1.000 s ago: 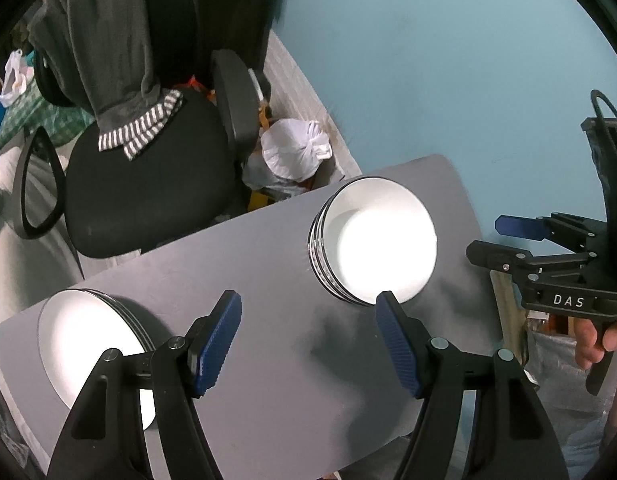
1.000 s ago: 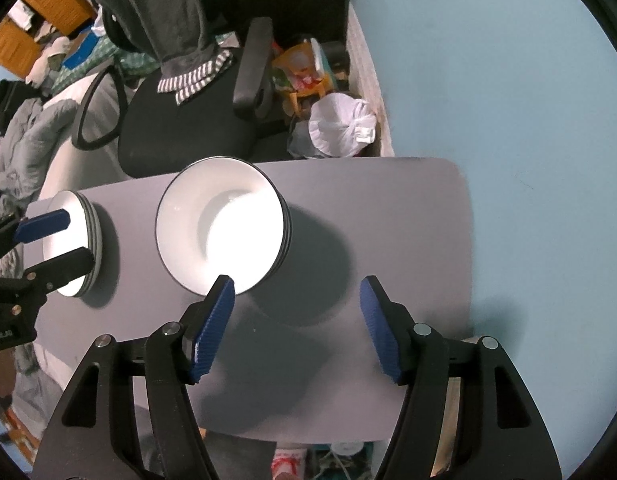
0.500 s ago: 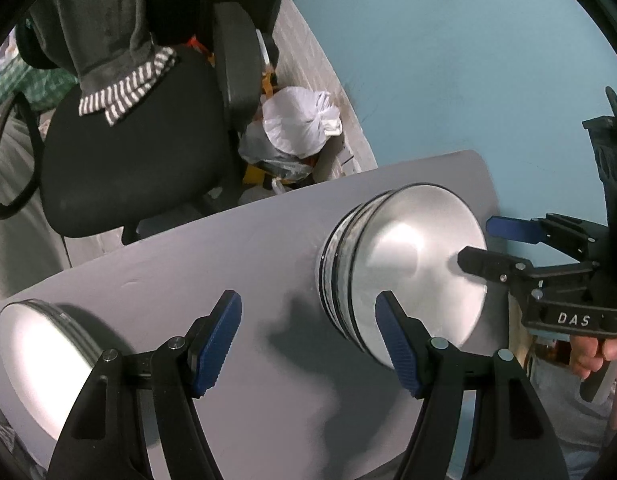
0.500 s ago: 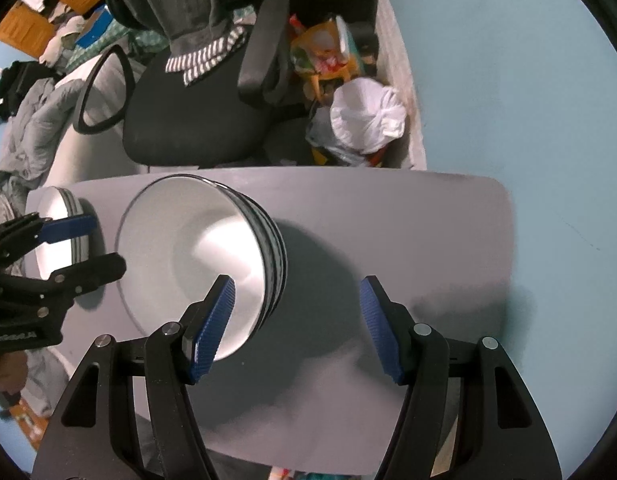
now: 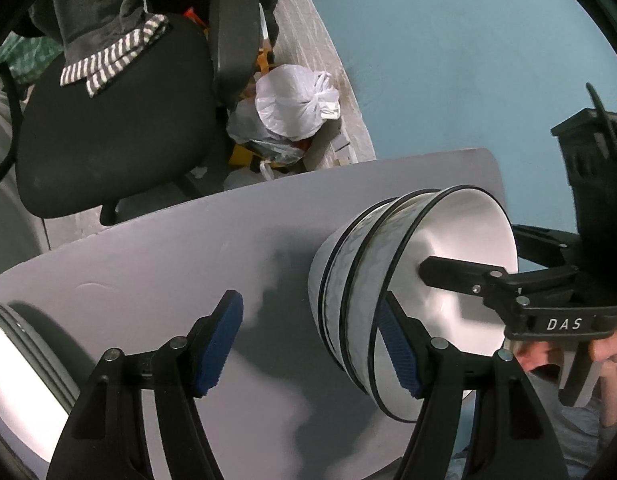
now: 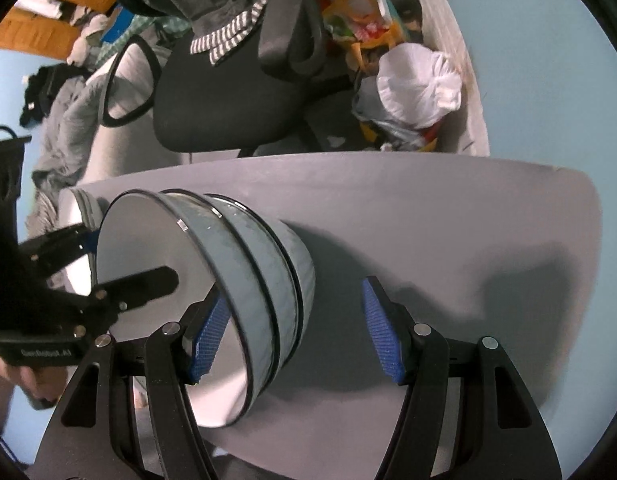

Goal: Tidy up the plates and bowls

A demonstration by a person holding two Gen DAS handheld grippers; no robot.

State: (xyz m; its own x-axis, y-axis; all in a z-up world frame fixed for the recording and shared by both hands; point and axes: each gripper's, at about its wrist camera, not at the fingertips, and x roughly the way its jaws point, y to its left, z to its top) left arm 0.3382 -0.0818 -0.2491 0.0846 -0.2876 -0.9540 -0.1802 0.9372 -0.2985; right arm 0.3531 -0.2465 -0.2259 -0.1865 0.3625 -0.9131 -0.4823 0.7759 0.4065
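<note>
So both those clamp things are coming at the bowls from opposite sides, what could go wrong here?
1. Each gripper has one finger inside the top bowl of the bowl stack: the left gripper and right gripper straddle opposite rims, so uneven pulls could tip the three nested bowls.
2. The jaws are not yet pressing; a loose grip might slip on the glossy rim.
3. The plate stack sits at the table edge.

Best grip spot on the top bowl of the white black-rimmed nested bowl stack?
Take the top white bowl of the black-rimmed stack by its rim, coming from above, one finger inside and one outside. The rim stands proud of the bowls nested below; the flared, smooth wall offers little else to pinch. Right gripper already straddles it.
</note>
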